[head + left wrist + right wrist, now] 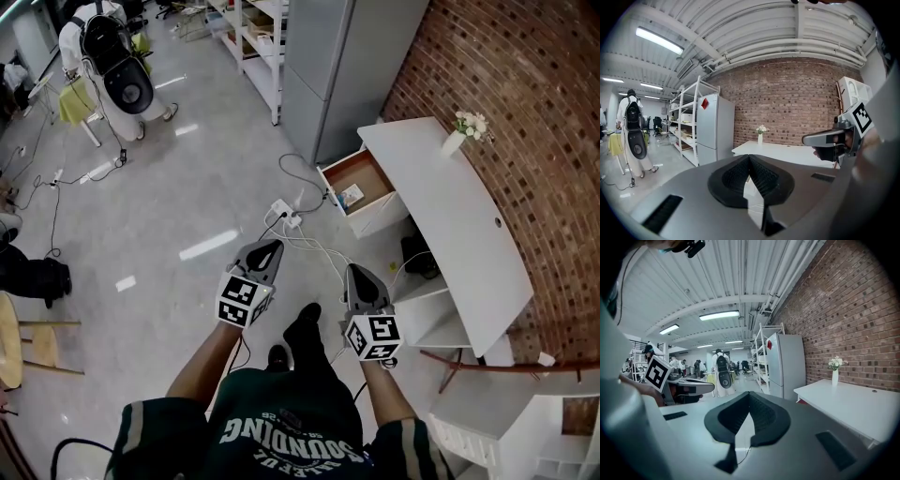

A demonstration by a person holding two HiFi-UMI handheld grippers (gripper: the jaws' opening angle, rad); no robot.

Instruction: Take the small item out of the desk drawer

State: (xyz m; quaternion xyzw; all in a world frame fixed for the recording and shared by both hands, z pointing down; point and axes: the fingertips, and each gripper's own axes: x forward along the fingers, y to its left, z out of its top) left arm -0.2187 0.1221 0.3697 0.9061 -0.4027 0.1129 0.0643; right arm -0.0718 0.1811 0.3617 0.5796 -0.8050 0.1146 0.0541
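The white desk (450,216) stands along the brick wall, and its drawer (359,180) is pulled out towards the room. A small pale item (349,196) lies in the drawer's near corner. My left gripper (271,247) hovers over the floor, well short of the drawer and to its left. My right gripper (355,271) hangs beside it, nearer the desk. Both are shut with nothing between the pads. In the left gripper view the jaws (750,157) meet at the tip; the right gripper view shows its jaws (749,394) closed too.
A power strip (285,214) with trailing cables lies on the floor before the drawer. A grey cabinet (328,66) stands beyond the desk, and a flower vase (465,132) sits on its far end. A person with a backpack (111,61) stands far left.
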